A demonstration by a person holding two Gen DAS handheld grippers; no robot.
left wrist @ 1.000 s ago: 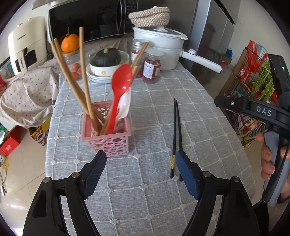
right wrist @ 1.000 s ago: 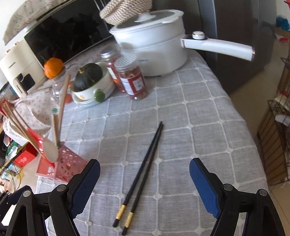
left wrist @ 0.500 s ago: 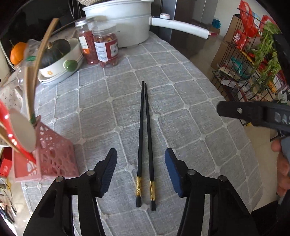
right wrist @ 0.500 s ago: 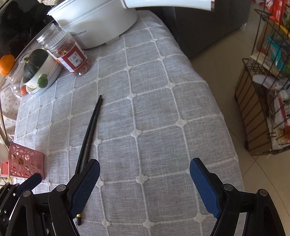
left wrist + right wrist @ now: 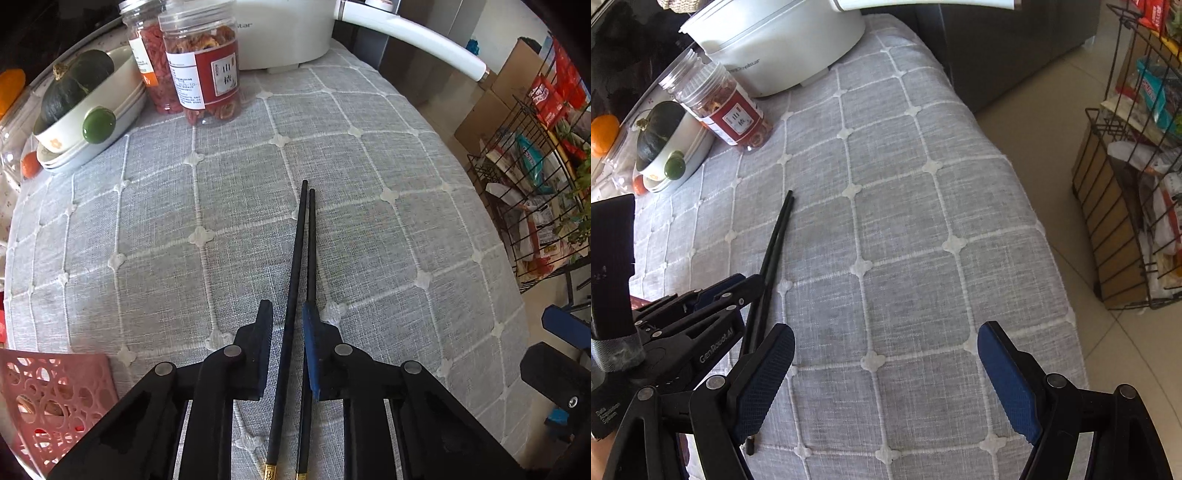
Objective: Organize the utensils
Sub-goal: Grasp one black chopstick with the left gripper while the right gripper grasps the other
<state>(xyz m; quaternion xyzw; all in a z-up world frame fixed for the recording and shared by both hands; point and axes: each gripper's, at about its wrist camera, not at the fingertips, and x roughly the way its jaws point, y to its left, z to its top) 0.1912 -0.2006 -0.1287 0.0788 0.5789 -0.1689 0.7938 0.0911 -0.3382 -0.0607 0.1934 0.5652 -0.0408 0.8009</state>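
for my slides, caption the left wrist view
Left gripper closing around black chopsticks on the grey tablecloth.

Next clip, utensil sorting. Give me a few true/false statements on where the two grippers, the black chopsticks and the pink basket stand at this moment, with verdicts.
1. The left gripper straddles the black chopsticks. True.
2. The right gripper is closed on the chopsticks. False: it is wide open over bare tablecloth, holding nothing.
3. The chopsticks stand in the pink basket. False: they lie flat on the tablecloth; the basket sits apart at the left.
4. The chopsticks' gold-banded ends point toward the left wrist camera. True.
5. The left gripper has lifted the chopsticks off the cloth. False: they appear to rest on the tablecloth, with a gap visible beside the left finger.
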